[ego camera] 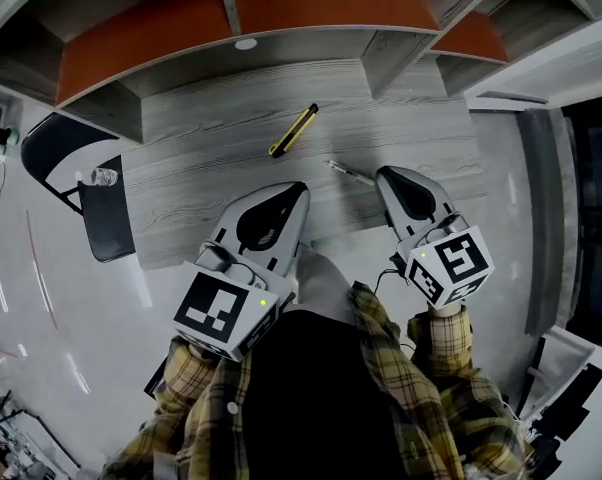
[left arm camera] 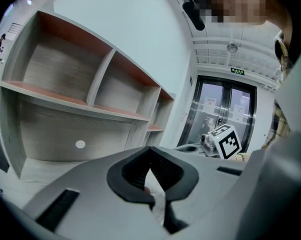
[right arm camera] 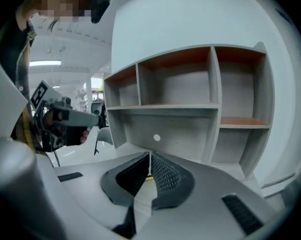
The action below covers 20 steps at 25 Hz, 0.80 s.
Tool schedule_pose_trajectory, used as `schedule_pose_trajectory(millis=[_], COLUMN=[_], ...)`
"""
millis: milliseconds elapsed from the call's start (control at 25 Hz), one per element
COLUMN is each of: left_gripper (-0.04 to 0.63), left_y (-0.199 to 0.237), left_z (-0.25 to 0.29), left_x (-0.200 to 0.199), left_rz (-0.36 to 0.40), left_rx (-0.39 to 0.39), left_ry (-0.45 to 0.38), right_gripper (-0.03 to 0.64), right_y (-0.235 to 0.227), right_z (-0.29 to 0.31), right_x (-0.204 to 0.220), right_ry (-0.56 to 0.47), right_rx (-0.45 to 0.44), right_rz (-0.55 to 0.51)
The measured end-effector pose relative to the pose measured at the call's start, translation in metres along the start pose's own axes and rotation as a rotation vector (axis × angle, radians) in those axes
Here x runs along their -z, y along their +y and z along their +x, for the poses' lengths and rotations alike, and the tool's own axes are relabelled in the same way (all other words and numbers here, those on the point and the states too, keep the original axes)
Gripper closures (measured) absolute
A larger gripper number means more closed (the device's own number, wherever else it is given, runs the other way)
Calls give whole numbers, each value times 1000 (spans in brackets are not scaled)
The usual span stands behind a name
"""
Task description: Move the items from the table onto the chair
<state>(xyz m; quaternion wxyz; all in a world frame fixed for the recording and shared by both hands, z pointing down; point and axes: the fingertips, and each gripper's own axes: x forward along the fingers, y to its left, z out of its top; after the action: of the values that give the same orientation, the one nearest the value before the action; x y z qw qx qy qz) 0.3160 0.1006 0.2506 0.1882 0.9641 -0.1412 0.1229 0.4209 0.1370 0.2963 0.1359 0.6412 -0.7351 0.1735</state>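
Head view: left gripper (ego camera: 297, 190) and right gripper (ego camera: 385, 175) clenched empty; yellow utility knife (ego camera: 294, 131) farther on table (ego camera: 201, 168), likely light, stiff, slick, best pinched mid-body.

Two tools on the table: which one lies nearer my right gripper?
The thin silver tool, lying just off the right gripper's tip. The yellow-and-black utility knife lies farther back on the table.
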Motion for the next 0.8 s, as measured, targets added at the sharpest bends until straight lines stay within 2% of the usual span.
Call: schedule_pose_trajectory(millis=[240,280,360,480,600,800], left_gripper=[592,592,592,592,592,592], left_y=[-1,-1,3,9,15,26], left_z=[9,9,8,6,6,6], left_x=[6,7,11,16,18,23], left_rz=[-24,-27,-33,-52,-71,-91], left_rx=[-66,-80,-113,-154,-183,-224], left_ry=[-52,-53,-39,-30,-50,-47], right_gripper=[593,584,526,511,477,472], right_y=[-15,-16,-18,-22,-27,-36], right_z=[31,37,48,66,84,111], right_x=[61,72,93,126,160,202], right_ry=[193,226,296,394,485,589], right_rx=[-137,-163,-216,-278,-315,-336], right_rz=[-100,-106,-112,-115,-144,-190])
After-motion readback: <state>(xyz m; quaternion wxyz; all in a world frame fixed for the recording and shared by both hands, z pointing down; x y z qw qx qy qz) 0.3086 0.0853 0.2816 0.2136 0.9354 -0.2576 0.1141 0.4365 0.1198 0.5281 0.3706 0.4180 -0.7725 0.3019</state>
